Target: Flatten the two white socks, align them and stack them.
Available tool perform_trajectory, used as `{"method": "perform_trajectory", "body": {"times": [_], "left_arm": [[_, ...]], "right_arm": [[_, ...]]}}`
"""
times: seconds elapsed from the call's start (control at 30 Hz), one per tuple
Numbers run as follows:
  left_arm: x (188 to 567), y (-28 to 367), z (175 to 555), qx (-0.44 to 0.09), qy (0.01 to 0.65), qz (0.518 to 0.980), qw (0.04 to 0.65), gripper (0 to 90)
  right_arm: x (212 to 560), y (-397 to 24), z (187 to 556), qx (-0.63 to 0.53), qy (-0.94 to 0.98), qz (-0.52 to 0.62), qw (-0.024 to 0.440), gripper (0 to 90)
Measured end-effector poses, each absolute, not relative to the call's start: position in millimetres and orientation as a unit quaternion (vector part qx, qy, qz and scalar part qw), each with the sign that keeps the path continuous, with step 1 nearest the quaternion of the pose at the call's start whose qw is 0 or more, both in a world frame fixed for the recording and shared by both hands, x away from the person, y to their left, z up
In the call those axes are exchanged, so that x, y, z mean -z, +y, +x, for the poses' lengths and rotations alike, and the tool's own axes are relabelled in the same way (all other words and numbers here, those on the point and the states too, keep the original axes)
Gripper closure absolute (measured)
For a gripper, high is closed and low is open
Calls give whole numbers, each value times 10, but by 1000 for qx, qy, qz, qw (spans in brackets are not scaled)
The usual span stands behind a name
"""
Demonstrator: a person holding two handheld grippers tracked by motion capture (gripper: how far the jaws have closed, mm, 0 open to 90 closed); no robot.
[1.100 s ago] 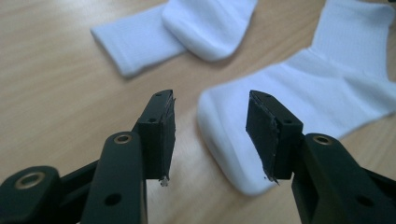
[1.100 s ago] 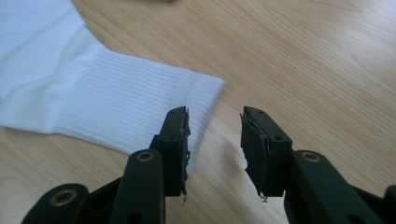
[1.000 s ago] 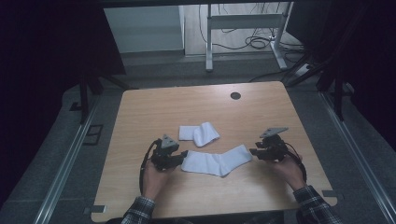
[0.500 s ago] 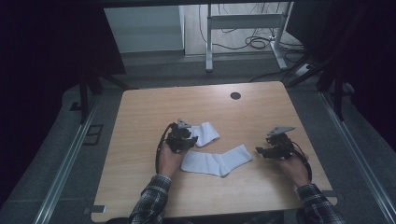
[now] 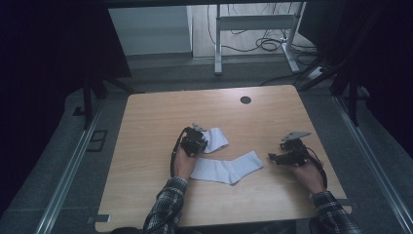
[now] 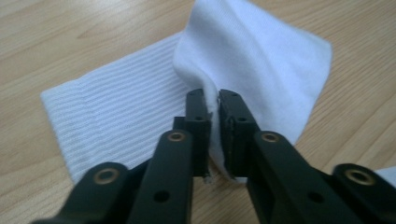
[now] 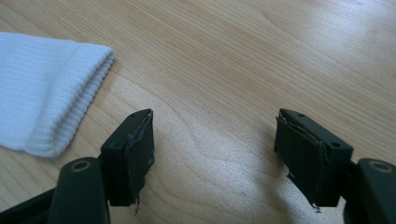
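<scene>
Two white socks lie on the wooden table (image 5: 156, 112). The smaller sock (image 5: 216, 138) lies mid-table, and my left gripper (image 5: 198, 141) is at its left edge. Its jaws have just been closing and now pinch a raised fold of that small sock (image 6: 261, 60) between the pads. The long sock (image 5: 226, 168) lies flat nearer the person. My right gripper (image 5: 273, 157) sits just right of the long sock's ribbed cuff (image 7: 46, 93). My right gripper (image 7: 215, 140) has just been opening, and bare wood shows between its jaws.
A round cable hole (image 5: 245, 100) sits near the table's far edge. Beyond the table stand a metal desk frame (image 5: 253, 22) and loose cables (image 5: 272, 45) on the floor. Bare wood lies to the left and far side of the socks.
My left hand has left the long sock's left end, moved away from the person to the small sock, and shut on it. The right jaws have spread and stand just off the long sock's cuff.
</scene>
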State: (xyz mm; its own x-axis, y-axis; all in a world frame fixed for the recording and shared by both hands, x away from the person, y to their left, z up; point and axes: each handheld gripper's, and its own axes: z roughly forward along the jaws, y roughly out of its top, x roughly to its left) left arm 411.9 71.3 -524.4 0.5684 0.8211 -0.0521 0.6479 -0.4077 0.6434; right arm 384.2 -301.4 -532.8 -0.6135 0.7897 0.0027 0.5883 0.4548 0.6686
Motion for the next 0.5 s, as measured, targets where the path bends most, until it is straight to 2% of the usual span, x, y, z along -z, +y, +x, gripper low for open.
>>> {"method": "perform_trajectory", "body": {"times": [0.27, 0.5], "left_arm": [[5043, 687, 4163, -124, 445, 812, 357, 843], [4807, 439, 4271, -108, 428, 807, 392, 840]], "right_arm": [[5340, -3008, 3845, -327, 837, 409, 158, 247], [5348, -2998, 3843, -328, 837, 408, 159, 232]]}}
